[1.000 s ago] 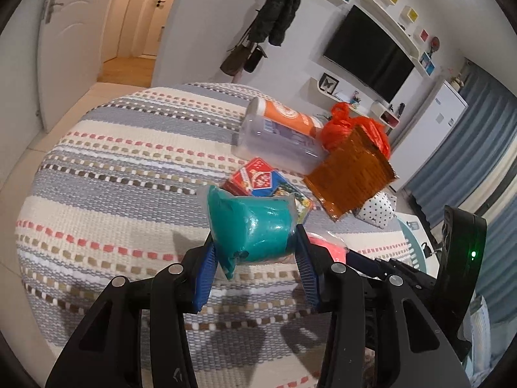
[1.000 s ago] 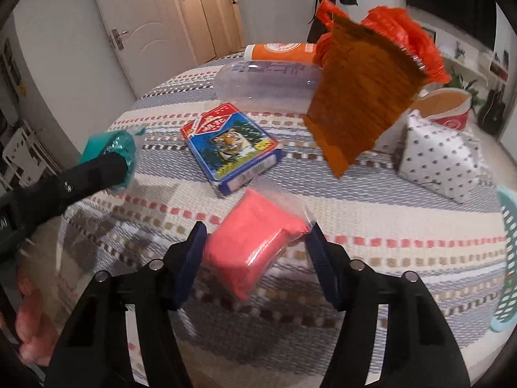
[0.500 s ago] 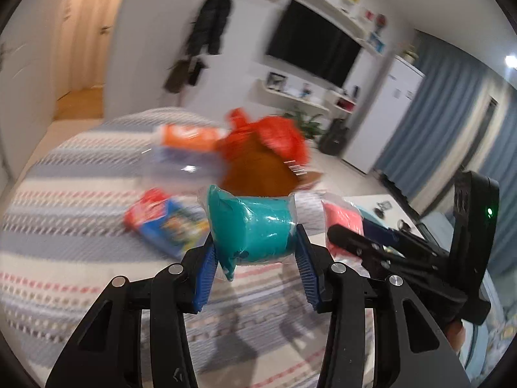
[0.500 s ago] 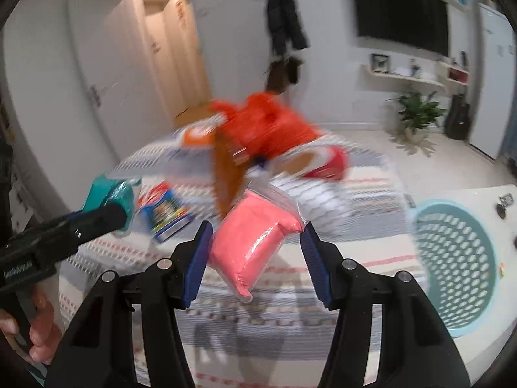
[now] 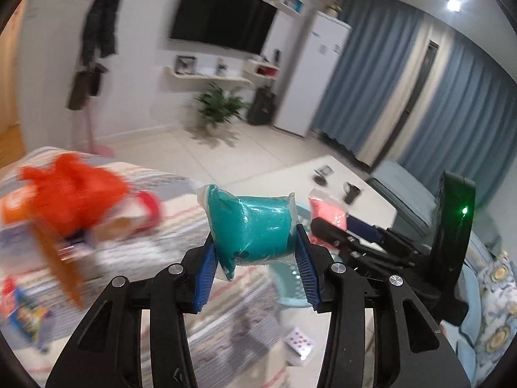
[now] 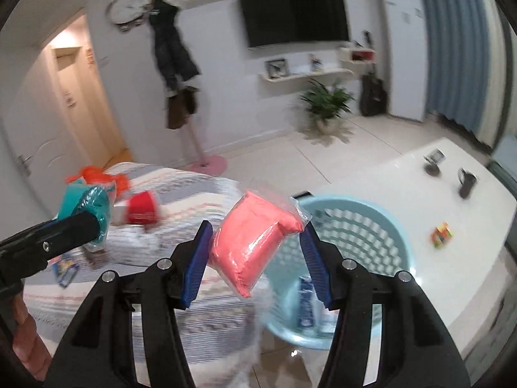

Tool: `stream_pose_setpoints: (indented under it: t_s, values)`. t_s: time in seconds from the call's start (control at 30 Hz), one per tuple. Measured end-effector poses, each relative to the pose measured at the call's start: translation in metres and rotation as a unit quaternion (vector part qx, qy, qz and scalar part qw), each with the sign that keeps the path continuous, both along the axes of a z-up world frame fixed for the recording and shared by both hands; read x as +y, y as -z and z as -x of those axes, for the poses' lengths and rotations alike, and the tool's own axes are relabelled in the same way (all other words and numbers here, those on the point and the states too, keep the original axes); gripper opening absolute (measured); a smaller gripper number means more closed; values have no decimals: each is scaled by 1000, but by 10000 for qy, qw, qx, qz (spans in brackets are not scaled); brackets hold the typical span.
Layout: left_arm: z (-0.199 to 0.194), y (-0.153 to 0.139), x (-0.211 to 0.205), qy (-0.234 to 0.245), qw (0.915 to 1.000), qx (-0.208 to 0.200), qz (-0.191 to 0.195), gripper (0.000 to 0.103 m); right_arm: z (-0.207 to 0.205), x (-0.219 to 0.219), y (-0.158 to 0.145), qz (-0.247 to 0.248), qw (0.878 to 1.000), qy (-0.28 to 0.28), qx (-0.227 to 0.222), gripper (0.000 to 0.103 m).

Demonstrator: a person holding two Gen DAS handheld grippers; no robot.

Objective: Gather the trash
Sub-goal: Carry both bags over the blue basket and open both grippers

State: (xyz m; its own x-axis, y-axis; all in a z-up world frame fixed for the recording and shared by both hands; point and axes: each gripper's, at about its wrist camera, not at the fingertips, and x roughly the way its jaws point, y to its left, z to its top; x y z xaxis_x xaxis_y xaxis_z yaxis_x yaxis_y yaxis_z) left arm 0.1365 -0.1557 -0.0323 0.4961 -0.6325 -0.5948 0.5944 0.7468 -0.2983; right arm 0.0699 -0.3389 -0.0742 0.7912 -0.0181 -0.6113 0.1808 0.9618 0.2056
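My left gripper [image 5: 255, 258] is shut on a teal packet [image 5: 253, 226] and holds it in the air above the edge of the striped bed [image 5: 194, 294]. My right gripper [image 6: 253, 250] is shut on a pink packet [image 6: 255, 229], held over the near rim of a light blue basket [image 6: 352, 236] that stands on the floor beside the bed. The pink packet [image 5: 328, 210] and the right gripper also show in the left wrist view, to the right of the teal packet. The teal packet [image 6: 87, 200] shows at the left of the right wrist view.
On the bed lie an orange bag [image 5: 74, 190], a red cup [image 6: 142, 208], a blue card box [image 5: 22, 310] and a brown wrapper [image 5: 61, 265]. The basket holds a blue item [image 6: 305, 300]. A white low table [image 6: 452, 213] carries mugs. A card packet [image 5: 299, 339] lies on the floor.
Both grippers have swung right, off the bed's middle toward its edge, carrying their packets. The basket has come into full view under the right gripper.
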Motion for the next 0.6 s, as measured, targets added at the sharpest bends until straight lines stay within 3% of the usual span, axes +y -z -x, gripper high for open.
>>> stream_pose_setpoints:
  t_s: [0.17, 0.4, 0.5, 0.53, 0.6]
  values:
    - [-22, 38, -62, 336, 9984, 370, -260, 43, 0, -39, 36, -191, 9977, 442, 470, 52]
    - [-33, 92, -108, 605, 9923, 880, -620, 44, 6, -80, 87, -500, 9878, 892, 1176, 53]
    - [-33, 98, -113, 563, 9928, 756, -743, 55, 7, -86, 98, -550, 9848, 1009, 1300, 55]
    - [-32, 99, -115, 502, 9930, 694, -808, 65, 9, -87, 101, -559, 9838, 1051, 1344, 56]
    - [-32, 98, -114, 475, 9936, 645, -792, 66, 8, -92, 104, -620, 9830, 1048, 1375, 57]
